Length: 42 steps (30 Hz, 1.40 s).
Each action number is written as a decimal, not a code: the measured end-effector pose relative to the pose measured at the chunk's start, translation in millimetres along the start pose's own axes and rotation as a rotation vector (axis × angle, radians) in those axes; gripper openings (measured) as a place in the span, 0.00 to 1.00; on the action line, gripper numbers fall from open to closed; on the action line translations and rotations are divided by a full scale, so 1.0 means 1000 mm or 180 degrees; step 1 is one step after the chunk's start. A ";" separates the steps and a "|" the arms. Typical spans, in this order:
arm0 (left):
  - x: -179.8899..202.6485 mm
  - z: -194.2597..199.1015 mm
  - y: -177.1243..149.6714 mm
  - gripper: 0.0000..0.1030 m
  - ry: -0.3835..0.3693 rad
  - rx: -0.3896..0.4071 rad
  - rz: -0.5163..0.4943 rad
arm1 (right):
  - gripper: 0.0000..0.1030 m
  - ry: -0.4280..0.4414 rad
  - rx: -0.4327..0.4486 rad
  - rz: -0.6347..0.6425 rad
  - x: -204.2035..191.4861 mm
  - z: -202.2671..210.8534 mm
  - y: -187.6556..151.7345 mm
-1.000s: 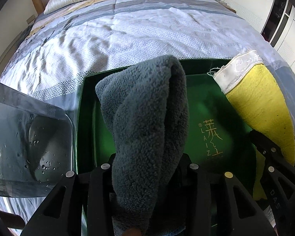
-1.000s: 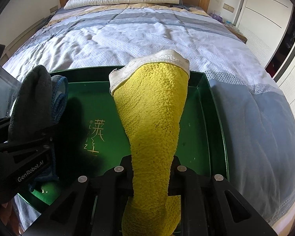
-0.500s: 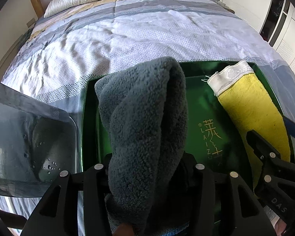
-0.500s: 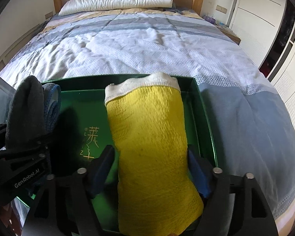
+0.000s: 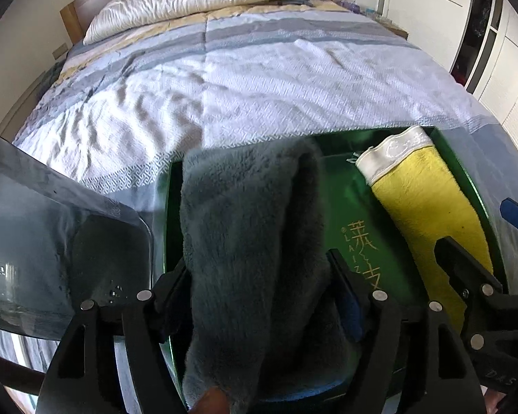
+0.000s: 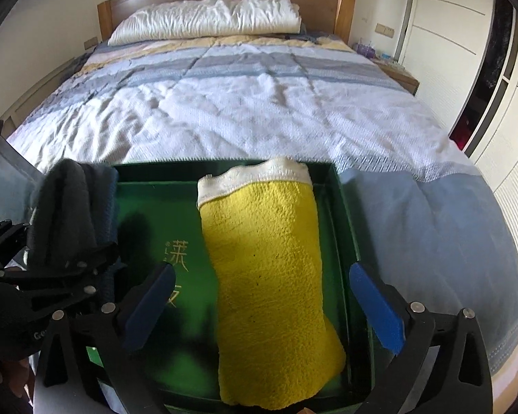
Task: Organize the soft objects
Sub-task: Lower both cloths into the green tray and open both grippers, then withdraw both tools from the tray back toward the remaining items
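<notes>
**One towel boxed, one nearly there**

My right tongs (image 6: 262, 307) stand released, fingers wide on either side of the folded yellow terry towel with a white band (image 6: 269, 276), which lies flat along the right side of the shallow green cardboard box (image 6: 345, 207) on the bed. My left tongs (image 5: 259, 293) straddle the fluffy grey-blue towel (image 5: 252, 241) over the box's left side; whether they are clenched I cannot tell. Left to do, I judge: settling it flat.
</notes>
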<state>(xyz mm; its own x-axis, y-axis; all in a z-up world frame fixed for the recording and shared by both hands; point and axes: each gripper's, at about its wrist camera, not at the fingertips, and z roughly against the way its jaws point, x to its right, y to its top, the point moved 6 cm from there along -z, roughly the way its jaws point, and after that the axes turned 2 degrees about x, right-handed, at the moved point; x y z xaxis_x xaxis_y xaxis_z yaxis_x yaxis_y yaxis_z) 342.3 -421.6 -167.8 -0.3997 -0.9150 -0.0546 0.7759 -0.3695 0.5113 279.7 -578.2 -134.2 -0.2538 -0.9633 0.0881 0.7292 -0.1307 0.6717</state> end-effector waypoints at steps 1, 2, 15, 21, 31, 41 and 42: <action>0.000 0.001 0.001 0.70 0.0003 0.0015 -0.0002 | 1.00 -0.0012 0.0027 -0.0002 0.001 0.003 0.000; 0.001 0.002 0.001 0.72 0.0006 0.0037 -0.0001 | 1.00 -0.0027 0.0051 -0.0009 0.001 0.006 0.000; 0.007 0.016 0.006 0.98 -0.0023 0.0241 -0.0075 | 1.00 -0.0248 0.0304 -0.0209 0.023 0.035 0.002; 0.013 0.020 0.006 0.98 -0.0067 0.0274 -0.0094 | 1.00 -0.0387 0.0454 -0.0301 0.038 0.053 0.005; 0.025 0.059 0.008 0.98 -0.0256 0.0471 -0.0113 | 1.00 -0.0555 0.0624 -0.0515 0.065 0.092 -0.012; 0.029 0.159 -0.005 0.98 -0.0676 0.0794 0.0012 | 1.00 -0.0662 0.0784 -0.0647 0.079 0.177 -0.041; 0.026 0.175 -0.009 0.98 -0.0726 0.0830 0.0042 | 1.00 -0.0661 0.0810 -0.0662 0.079 0.190 -0.045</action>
<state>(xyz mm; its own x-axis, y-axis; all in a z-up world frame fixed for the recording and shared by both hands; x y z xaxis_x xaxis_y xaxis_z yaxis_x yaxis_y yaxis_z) 239.1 -414.0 -24.3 -0.5121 -0.8488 0.1316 0.6427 -0.2770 0.7143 106.4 -603.4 -17.6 -0.5219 -0.8509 0.0603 0.4742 -0.2306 0.8497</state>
